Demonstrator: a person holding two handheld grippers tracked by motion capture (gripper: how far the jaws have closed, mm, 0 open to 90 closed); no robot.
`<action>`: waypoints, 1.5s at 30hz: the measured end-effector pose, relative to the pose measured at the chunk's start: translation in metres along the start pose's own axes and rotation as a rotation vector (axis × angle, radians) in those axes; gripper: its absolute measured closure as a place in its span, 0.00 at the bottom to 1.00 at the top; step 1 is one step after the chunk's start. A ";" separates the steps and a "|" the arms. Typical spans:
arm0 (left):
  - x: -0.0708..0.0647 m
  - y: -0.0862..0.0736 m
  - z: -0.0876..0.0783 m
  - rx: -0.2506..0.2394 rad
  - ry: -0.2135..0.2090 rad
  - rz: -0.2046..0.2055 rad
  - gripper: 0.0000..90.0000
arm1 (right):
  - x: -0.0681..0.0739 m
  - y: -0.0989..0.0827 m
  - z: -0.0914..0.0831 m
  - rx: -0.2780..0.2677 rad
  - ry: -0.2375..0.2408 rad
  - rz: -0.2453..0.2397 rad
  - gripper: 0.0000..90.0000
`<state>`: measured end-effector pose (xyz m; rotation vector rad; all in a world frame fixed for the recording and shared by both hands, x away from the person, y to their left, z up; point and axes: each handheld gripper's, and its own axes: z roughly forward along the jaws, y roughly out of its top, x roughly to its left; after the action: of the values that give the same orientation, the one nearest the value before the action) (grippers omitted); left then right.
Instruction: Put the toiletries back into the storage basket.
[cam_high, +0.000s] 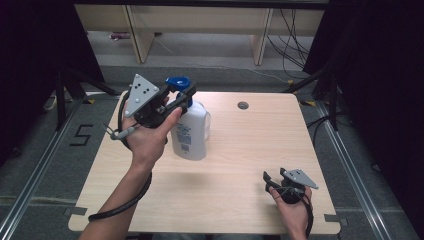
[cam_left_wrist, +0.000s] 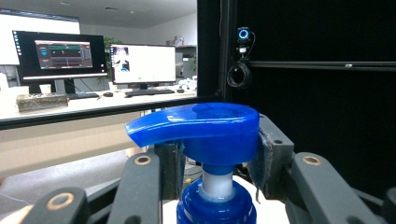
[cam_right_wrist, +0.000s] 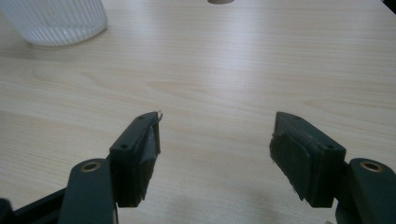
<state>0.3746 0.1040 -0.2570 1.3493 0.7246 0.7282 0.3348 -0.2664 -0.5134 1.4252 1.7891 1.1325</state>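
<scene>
Right gripper (cam_right_wrist: 215, 154): low at the near right corner of the pale wooden table (cam_high: 250, 150), jaws spread wide, bare tabletop between them.
Right hand (cam_high: 295, 207): wrapped round the gripper's handle, resting at the table's near edge.
Left gripper (cam_high: 181, 98): up at the bottle's top, jaws closed against the blue plastic pump head (cam_left_wrist: 201, 128), one pad on each side of it.
White plastic pump bottle (cam_high: 192, 131): upright on the table, left of centre, printed label facing the person.
Left hand (cam_high: 147, 137): holding the left gripper just beside the bottle.
Small round hole (cam_high: 243, 105): in the tabletop, far side, well apart from the bottle.
</scene>
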 end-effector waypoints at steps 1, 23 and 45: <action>0.000 0.000 0.000 0.000 0.000 0.000 0.66 | 0.000 0.000 0.000 0.000 0.000 0.000 0.37; 0.011 0.002 0.012 -0.008 0.066 0.003 0.66 | -0.001 0.000 0.002 -0.007 0.016 0.049 0.37; 0.020 0.004 0.028 0.006 0.090 0.001 0.66 | 0.003 0.000 0.001 0.013 0.008 0.058 0.36</action>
<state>0.4091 0.1045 -0.2516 1.3290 0.7987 0.7920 0.3346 -0.2635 -0.5133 1.4910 1.7733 1.1593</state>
